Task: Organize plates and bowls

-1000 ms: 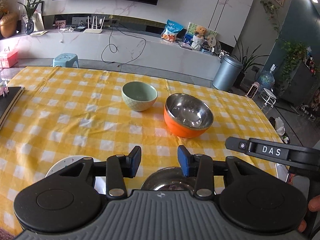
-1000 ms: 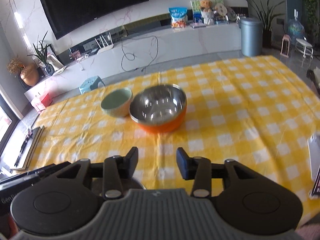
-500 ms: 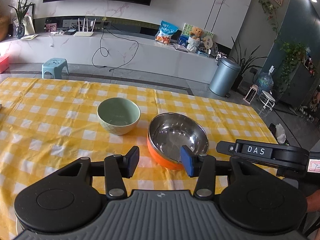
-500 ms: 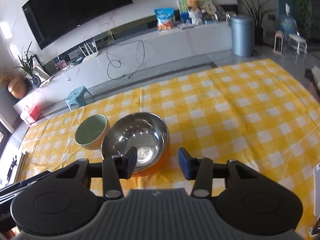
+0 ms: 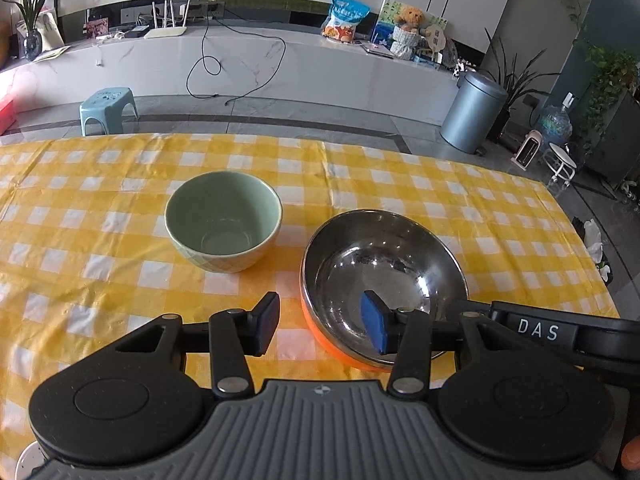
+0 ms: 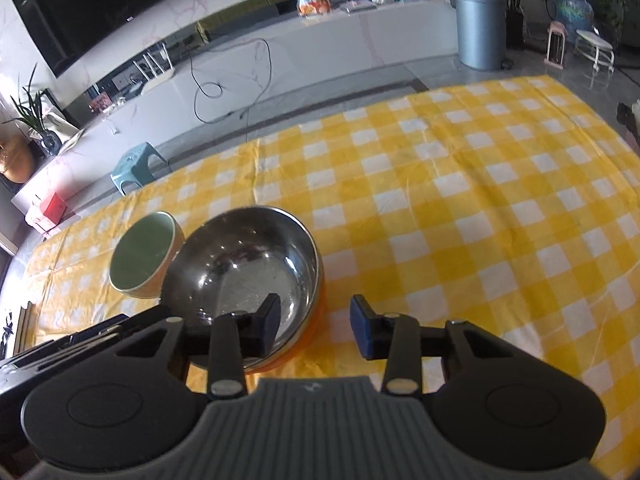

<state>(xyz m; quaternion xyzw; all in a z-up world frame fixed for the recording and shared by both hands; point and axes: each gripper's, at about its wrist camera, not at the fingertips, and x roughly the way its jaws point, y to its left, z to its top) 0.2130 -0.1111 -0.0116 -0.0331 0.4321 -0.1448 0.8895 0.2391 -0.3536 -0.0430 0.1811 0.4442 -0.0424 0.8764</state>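
Note:
An orange bowl with a steel inside [image 5: 380, 268] stands on the yellow checked tablecloth [image 5: 100, 240]. A pale green bowl [image 5: 223, 226] stands just left of it. My left gripper [image 5: 322, 328] is open, its right finger over the orange bowl's near left rim and its left finger outside. In the right wrist view the orange bowl [image 6: 240, 276] and green bowl [image 6: 142, 254] sit side by side. My right gripper [image 6: 314, 330] is open, its left finger over the bowl's near right rim and its right finger outside.
A white plate edge [image 5: 28, 458] shows at the bottom left under my left gripper. The right gripper's body [image 5: 560, 332] lies close to the right of the orange bowl. The table's far edge [image 5: 280, 136] drops to the floor, with a blue stool [image 5: 108, 106] beyond.
Both grippers have moved forward to the orange bowl, from behind it to straddling its near rim on either side. The bowls have not moved.

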